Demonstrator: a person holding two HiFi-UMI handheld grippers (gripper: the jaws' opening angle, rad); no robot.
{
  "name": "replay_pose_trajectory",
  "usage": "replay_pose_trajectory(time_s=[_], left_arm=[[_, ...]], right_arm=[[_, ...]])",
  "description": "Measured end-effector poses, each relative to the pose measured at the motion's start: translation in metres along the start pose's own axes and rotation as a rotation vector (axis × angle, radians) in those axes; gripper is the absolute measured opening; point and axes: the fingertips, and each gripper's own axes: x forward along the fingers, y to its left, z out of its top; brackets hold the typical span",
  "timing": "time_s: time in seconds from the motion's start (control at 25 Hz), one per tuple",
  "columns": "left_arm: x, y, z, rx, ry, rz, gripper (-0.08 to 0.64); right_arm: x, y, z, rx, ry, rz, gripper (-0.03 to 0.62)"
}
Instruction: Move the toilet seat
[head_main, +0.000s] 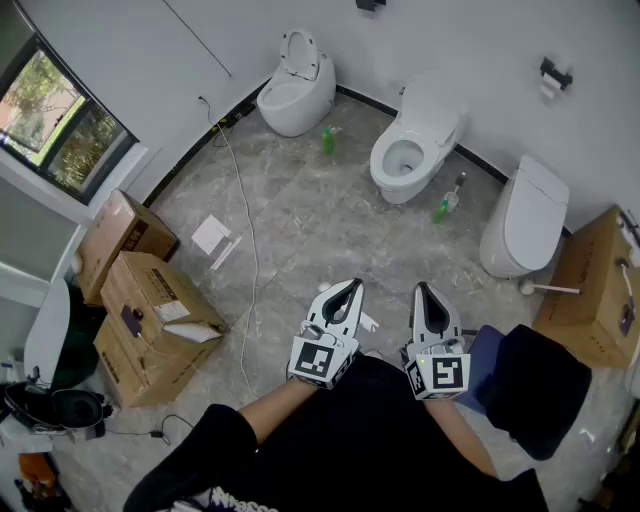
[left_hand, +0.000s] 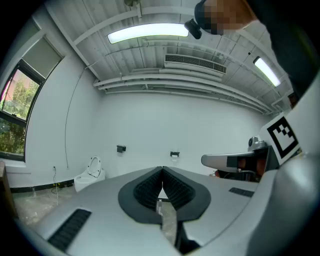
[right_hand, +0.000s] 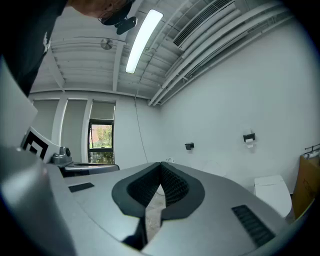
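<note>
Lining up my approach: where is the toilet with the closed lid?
In the head view, the closed toilet stands by the wall at the right, between the open-bowl toilet and a cardboard box.

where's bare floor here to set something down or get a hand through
The widest bare floor lies between the cable and the middle toilet. A narrower strip runs between the left toilet and the middle one, past a green bottle. It is crowded at left by the cardboard boxes, and at right where the closed toilet stands close beside another box.
</note>
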Motion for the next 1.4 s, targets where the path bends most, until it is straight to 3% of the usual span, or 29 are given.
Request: replay_pose_trajectory(time_s=[0.28, 0.56, 0.72, 0.92, 1.16, 1.4], left_arm=[[0.010, -0.006, 0.006, -0.019, -0.055, -0.014, 0.014], [0.031, 0.031, -0.004, -0.053, -0.058, -0.034, 0.014], [0.060, 0.061, -0.004, -0.069, -0.061, -0.046, 0.014], [0.107, 0.109, -0.002, -0.073, -0.040, -0.068, 0.014], [0.167, 0.184, 0.012, -0.131, -0.053, -0.123, 0.014], [0.209, 0.253, 0.017, -0.149, -0.037, -0.183, 0.014]], right_arm=[[0.015, -0.014, -0.006, -0.020, 0.022, 0.004, 0.031], [0.054, -0.020, -0.018, 0.075, 0.027, -0.025, 0.033], [0.089, -0.024, -0.019, 0.051, 0.035, -0.020, 0.034], [0.142, -0.045, -0.021, 0.101, 0.023, -0.102, 0.033], [0.242, -0.045, -0.019, 0.127, 0.085, -0.065, 0.033], [0.326, -0.031, -0.007, 0.081, 0.101, -0.087, 0.032]])
